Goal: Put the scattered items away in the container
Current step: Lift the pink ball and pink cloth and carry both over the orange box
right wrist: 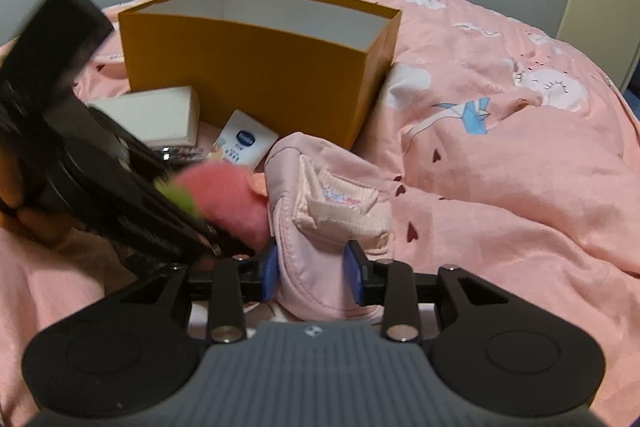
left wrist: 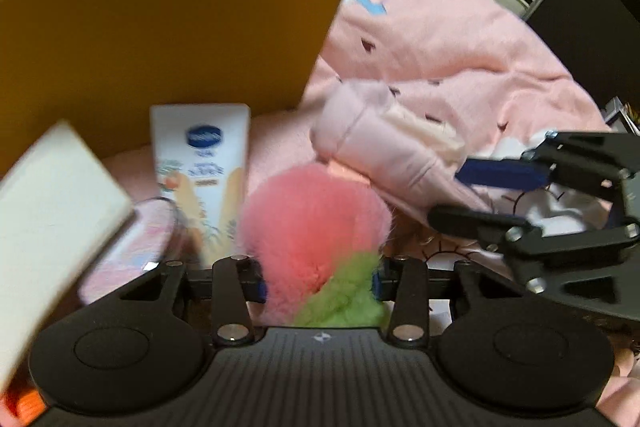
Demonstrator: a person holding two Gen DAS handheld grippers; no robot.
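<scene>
Pink plush toy [left wrist: 316, 223] is sitting pinched in your left hand-held gripper [left wrist: 320, 281], while your right hand-held gripper [right wrist: 312, 273] is straddling, jaws spread, the pink garment [right wrist: 332, 223] beside it.

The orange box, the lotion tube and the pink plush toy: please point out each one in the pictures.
orange box [right wrist: 256, 67], right wrist view, on its front outer wall.
lotion tube [left wrist: 202, 163], left wrist view, on the printed front below the blue logo.
pink plush toy [left wrist: 316, 219], left wrist view, on its pink fur above the green part.
</scene>
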